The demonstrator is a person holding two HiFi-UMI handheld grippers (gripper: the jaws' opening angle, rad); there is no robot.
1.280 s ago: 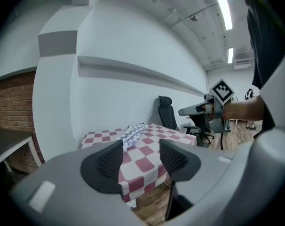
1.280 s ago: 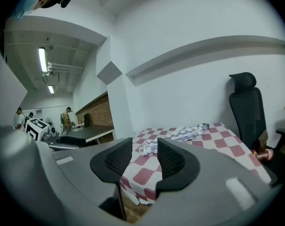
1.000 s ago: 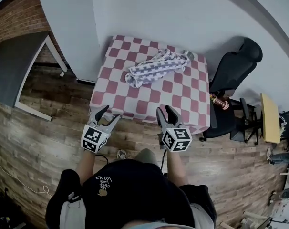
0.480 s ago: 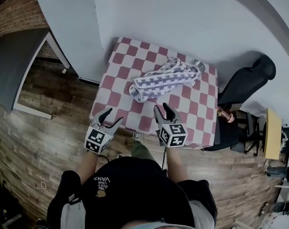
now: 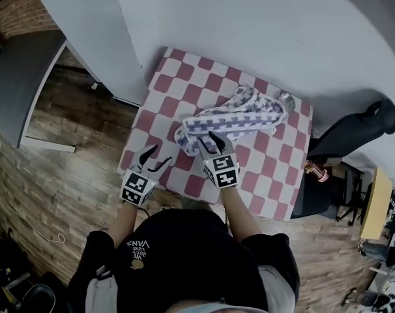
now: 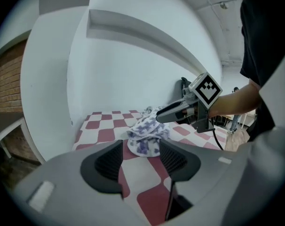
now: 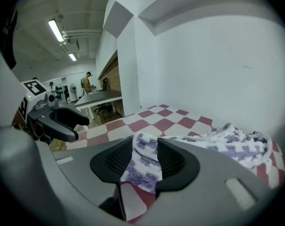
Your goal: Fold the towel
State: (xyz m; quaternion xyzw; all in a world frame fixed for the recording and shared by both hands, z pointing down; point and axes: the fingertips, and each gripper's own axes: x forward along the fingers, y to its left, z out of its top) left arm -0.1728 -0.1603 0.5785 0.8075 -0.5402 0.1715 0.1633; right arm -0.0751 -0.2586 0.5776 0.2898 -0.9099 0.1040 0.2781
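Observation:
A white towel with purple checks (image 5: 231,118) lies crumpled on the table with the red-and-white checked cloth (image 5: 173,82). My right gripper (image 5: 210,141) is at the towel's near left end, jaws open. In the right gripper view the towel's end (image 7: 145,150) shows in the gap between the pads, which do not press on it. My left gripper (image 5: 155,157) hovers open over the table's near left corner, a short way left of the towel. In the left gripper view the towel (image 6: 146,136) lies ahead of the empty jaws, with the right gripper (image 6: 180,112) beside it.
A small metal can (image 5: 287,100) stands at the table's far right corner. A black office chair (image 5: 360,126) is right of the table, a white wall (image 5: 263,25) behind it. A dark desk (image 5: 15,77) stands at far left on the wooden floor (image 5: 67,168).
Both grippers have moved forward from the floor side of the table's front edge to over the table. The right one has reached the towel's near end.

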